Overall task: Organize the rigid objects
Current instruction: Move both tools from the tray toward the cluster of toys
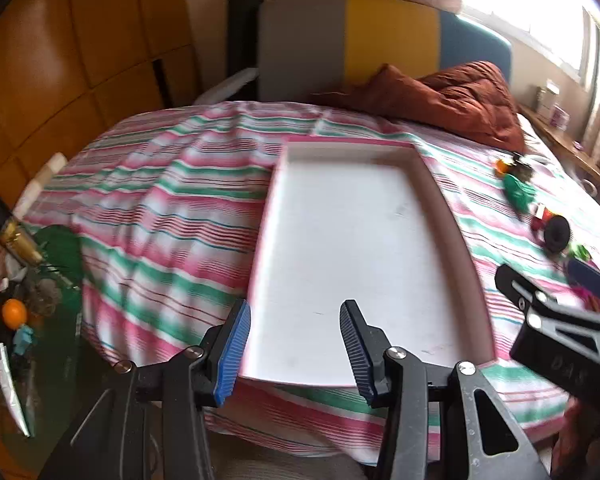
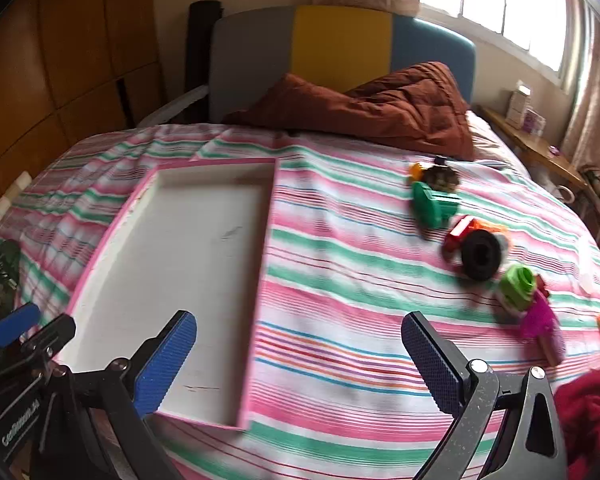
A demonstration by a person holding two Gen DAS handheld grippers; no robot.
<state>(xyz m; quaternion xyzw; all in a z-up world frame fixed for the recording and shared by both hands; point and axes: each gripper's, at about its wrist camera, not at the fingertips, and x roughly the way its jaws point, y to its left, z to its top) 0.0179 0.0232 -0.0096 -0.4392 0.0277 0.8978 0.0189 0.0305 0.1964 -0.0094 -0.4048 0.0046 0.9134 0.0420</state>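
A shallow white tray with a pink rim (image 1: 360, 240) (image 2: 172, 248) lies empty on the striped bedspread. My left gripper (image 1: 296, 352) hovers open over the tray's near left corner, with nothing pressed between its blue pads. To the right of the tray, my right gripper (image 2: 300, 360) stands wide open above bare bedspread. Small toys lie scattered further right: a green toy (image 2: 436, 204), a red block (image 2: 460, 232), a black wheel (image 2: 482, 254), a light green block (image 2: 518, 288) and a magenta piece (image 2: 540, 320). Each gripper shows at the edge of the other's view.
A brown quilt (image 2: 380, 112) is bunched at the head of the bed before a grey, yellow and blue headboard (image 2: 340, 48). A cluttered low table (image 1: 20, 312) stands left of the bed. Red cloth (image 2: 588, 412) shows at the lower right.
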